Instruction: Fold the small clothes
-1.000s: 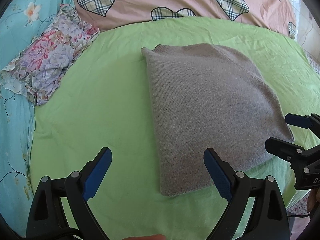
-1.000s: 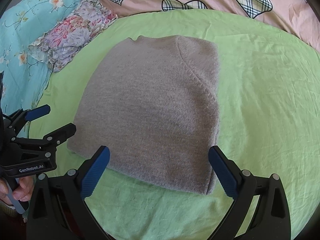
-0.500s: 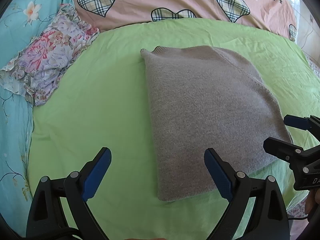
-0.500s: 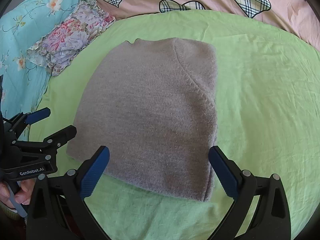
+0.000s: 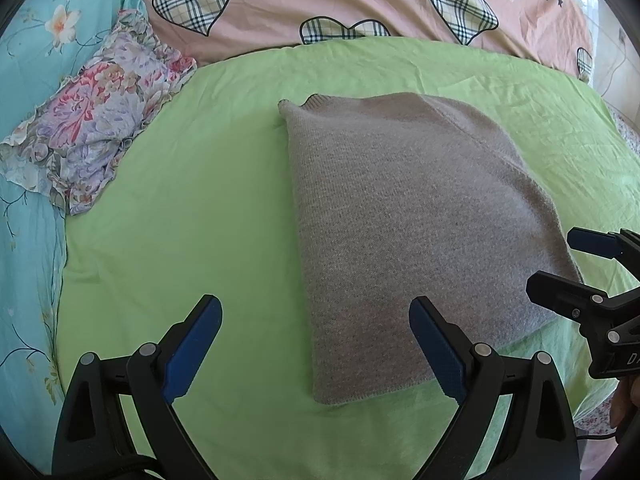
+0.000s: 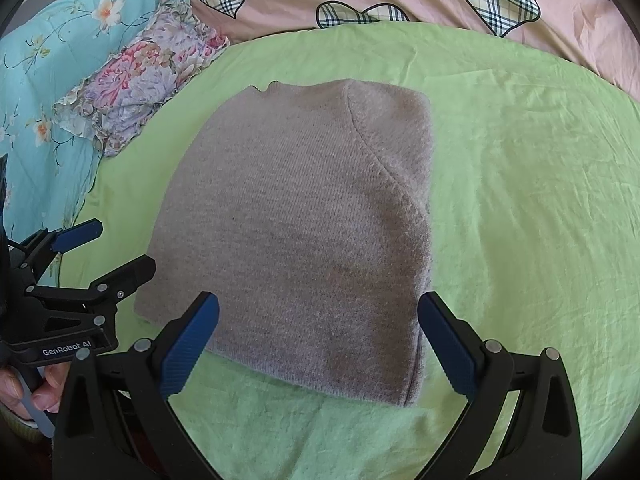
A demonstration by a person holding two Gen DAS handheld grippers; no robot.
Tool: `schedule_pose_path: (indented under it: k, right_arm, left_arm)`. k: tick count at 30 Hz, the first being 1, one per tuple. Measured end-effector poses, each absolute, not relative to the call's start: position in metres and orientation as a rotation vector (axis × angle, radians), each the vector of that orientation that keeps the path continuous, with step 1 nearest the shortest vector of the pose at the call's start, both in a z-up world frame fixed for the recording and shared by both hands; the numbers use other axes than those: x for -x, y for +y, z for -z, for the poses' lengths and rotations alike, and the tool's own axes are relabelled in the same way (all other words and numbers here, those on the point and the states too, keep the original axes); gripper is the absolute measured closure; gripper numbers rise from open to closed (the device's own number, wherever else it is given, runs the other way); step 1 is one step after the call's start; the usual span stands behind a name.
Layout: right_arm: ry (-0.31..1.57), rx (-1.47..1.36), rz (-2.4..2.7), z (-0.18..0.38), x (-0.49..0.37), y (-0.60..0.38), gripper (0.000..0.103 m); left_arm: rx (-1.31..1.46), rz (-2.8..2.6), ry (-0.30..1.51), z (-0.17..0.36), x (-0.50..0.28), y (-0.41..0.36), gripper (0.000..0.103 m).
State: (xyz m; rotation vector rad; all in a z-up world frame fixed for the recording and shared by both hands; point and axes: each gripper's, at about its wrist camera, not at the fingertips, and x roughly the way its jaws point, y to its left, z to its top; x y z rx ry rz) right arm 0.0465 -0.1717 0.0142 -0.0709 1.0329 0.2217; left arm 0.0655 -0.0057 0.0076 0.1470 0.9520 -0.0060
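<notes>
A grey knitted sweater (image 5: 404, 220) lies folded flat into a rough rectangle on a green sheet (image 5: 200, 220); it also shows in the right wrist view (image 6: 304, 232). My left gripper (image 5: 316, 344) is open and empty, hovering over the sweater's near left corner. My right gripper (image 6: 318, 342) is open and empty, hovering over the sweater's near edge. Each gripper shows in the other's view: the right gripper (image 5: 568, 264) at the sweater's right corner, the left gripper (image 6: 108, 248) at its left corner.
A floral frilled cloth (image 5: 92, 140) lies at the far left on a turquoise flowered cover (image 5: 28, 80). A pink quilt with plaid hearts (image 5: 320, 0) runs along the back. The green sheet (image 6: 540, 220) extends right of the sweater.
Both grippers have drawn back slightly toward me, so the sweater sits a little farther off. Both stay open; the sweater has not moved.
</notes>
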Motion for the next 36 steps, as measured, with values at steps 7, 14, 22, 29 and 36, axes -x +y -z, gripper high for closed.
schedule_pose_path:
  k: [7, 14, 22, 29, 36]
  right_arm:
    - [1.030, 0.070, -0.220, -0.0158, -0.0461, -0.1720, 0.003]
    - [1.029, 0.070, -0.219, -0.0163, -0.0456, -0.1720, 0.003]
    - [1.029, 0.068, -0.220, -0.0181, -0.0444, -0.1707, 0.003]
    - [1.028, 0.068, -0.220, -0.0182, -0.0436, -0.1695, 0.003]
    - [1.027, 0.067, -0.218, -0.0190, -0.0438, -0.1691, 0.003]
  left_arm:
    - [-0.147, 0.009, 0.948, -0.0085, -0.0647, -0.0071, 0.008]
    - [-0.148, 0.011, 0.946, -0.0089, -0.0642, -0.0078, 0.008]
    - [-0.148, 0.014, 0.947, -0.0094, -0.0645, -0.0075, 0.008]
    - [-0.147, 0.015, 0.946, -0.0094, -0.0645, -0.0078, 0.008]
    - [-0.146, 0.015, 0.947, -0.0097, -0.0646, -0.0077, 0.007]
